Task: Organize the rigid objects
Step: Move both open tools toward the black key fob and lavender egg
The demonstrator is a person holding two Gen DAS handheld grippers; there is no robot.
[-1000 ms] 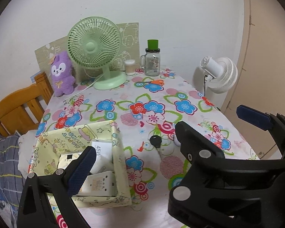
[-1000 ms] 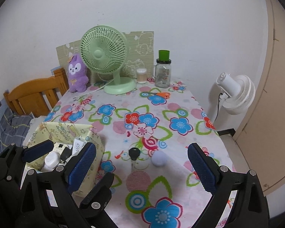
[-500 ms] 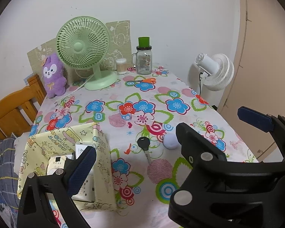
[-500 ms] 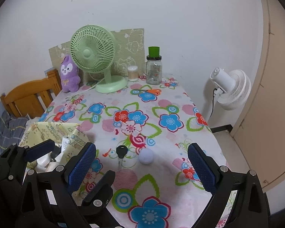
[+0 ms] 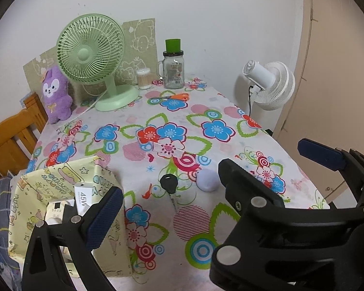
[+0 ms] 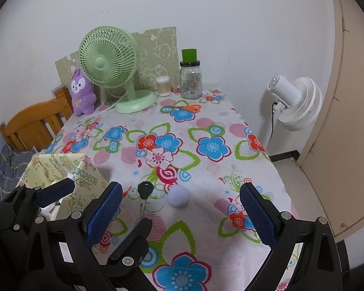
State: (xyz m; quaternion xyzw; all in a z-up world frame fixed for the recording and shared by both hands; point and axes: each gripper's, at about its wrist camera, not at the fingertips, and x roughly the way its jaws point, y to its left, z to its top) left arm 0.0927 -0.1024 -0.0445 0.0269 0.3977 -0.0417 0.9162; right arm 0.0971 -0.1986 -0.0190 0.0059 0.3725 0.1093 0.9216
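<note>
Both grippers have drawn back, and the box [image 5: 68, 208] has slid toward seven o'clock. Right gripper [image 6: 179, 215] hangs released over key [image 6: 145, 190] and ball [image 6: 177, 196]; left gripper [image 5: 211, 186] released too.

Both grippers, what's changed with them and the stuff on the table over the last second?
Both views slid left across the table and slightly back. Neither the left gripper nor the right gripper grasped or released anything; both remain open and empty. The key, the lilac ball and the yellow box lie unmoved on the tablecloth.
</note>
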